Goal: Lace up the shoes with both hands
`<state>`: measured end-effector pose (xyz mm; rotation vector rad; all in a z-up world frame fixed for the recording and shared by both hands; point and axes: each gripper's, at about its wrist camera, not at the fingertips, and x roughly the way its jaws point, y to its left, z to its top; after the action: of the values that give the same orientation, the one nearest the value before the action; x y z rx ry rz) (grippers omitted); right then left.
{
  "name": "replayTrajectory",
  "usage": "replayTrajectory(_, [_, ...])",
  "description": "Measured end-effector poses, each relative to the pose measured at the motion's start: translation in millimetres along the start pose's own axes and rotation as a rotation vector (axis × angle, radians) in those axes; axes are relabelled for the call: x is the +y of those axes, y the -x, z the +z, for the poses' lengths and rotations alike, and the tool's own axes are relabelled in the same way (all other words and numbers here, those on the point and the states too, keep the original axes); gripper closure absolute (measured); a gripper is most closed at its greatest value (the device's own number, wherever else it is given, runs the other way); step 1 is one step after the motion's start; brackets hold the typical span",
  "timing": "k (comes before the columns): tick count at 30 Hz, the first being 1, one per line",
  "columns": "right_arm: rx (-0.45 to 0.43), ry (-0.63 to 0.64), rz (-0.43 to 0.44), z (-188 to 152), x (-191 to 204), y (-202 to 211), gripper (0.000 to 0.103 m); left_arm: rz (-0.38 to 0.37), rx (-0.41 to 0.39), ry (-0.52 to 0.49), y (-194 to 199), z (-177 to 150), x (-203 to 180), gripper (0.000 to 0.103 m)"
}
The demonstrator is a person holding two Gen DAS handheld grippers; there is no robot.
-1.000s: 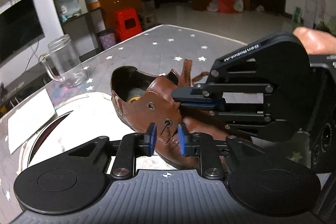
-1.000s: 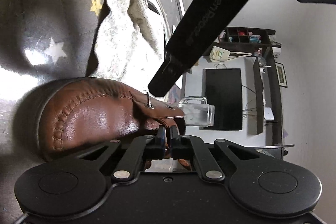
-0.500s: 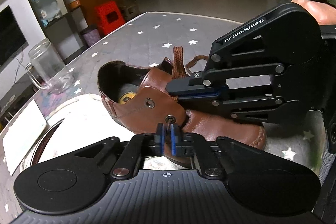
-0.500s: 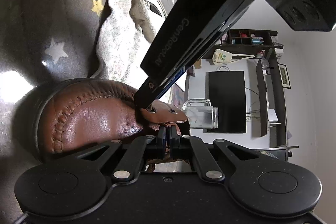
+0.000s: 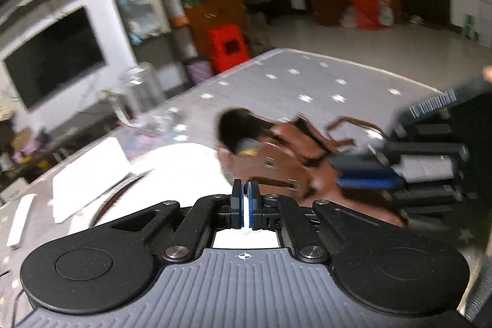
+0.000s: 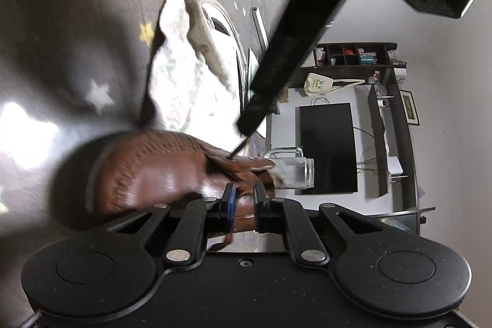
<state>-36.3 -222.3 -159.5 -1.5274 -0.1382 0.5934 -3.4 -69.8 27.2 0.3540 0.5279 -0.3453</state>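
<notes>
The table [image 5: 307, 82], covered in grey star-print cloth, carries a white towel [image 6: 184, 73] and a brown leather shoe [image 6: 160, 165], which lies just beside the towel. A glass mug [image 5: 138, 94] stands well apart from the shoe. The left tongs [image 5: 245, 195] are pinched nearly closed on the thin lace end [image 6: 238, 148] running from an eyelet. The right tongs [image 6: 244, 194] stand narrowly parted at the shoe's upper, holding nothing.

Left gripper [image 5: 245, 197] nearly closed; right gripper [image 6: 244, 199] parted.
</notes>
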Motion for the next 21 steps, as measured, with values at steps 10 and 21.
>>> replayTrajectory(10, [0.035, -0.154, 0.026, 3, 3, 4, 0.092, 0.139, -0.090, 0.072, 59, 3, 34, 0.101])
replayTrajectory(21, [0.061, -0.229, 0.012, 1, -3, 2, 0.092, 0.206, -0.130, 0.134, 79, 11, 50, 0.101])
